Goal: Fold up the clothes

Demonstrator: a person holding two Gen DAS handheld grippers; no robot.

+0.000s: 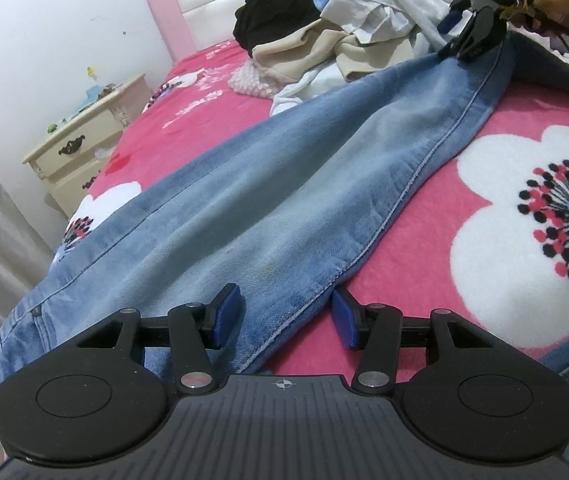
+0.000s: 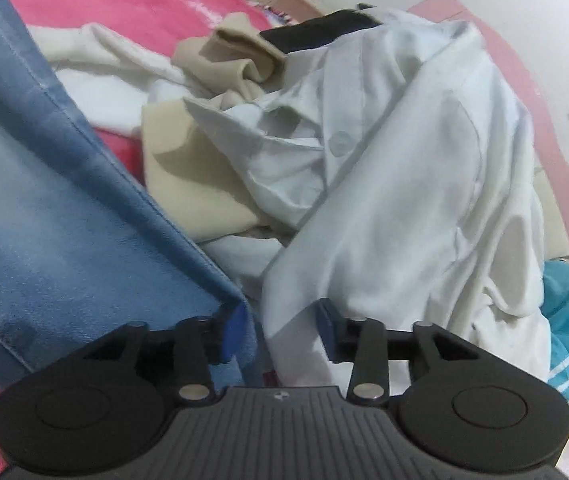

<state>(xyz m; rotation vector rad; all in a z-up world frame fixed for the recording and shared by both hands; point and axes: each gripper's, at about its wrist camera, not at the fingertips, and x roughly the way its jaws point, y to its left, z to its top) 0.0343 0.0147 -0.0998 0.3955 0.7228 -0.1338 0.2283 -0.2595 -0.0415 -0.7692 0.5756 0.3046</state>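
Observation:
Light blue jeans (image 1: 268, 196) lie stretched along the pink flowered bedspread (image 1: 444, 200). My left gripper (image 1: 286, 312) is open at the near end of the jeans, its blue pads on either side of the seamed edge. My right gripper (image 1: 460, 46) sits at the far end of the jeans, by the leg hem. In the right wrist view my right gripper (image 2: 280, 328) is open, with the jeans' hem corner (image 2: 220, 292) against its left pad and white cloth between the pads.
A heap of unfolded clothes lies at the head of the bed: a white shirt (image 2: 384, 184), beige cloth (image 2: 188, 176), a black garment (image 1: 272, 12). A cream nightstand (image 1: 80, 148) stands left of the bed. A pink headboard (image 1: 164, 16) meets the white wall.

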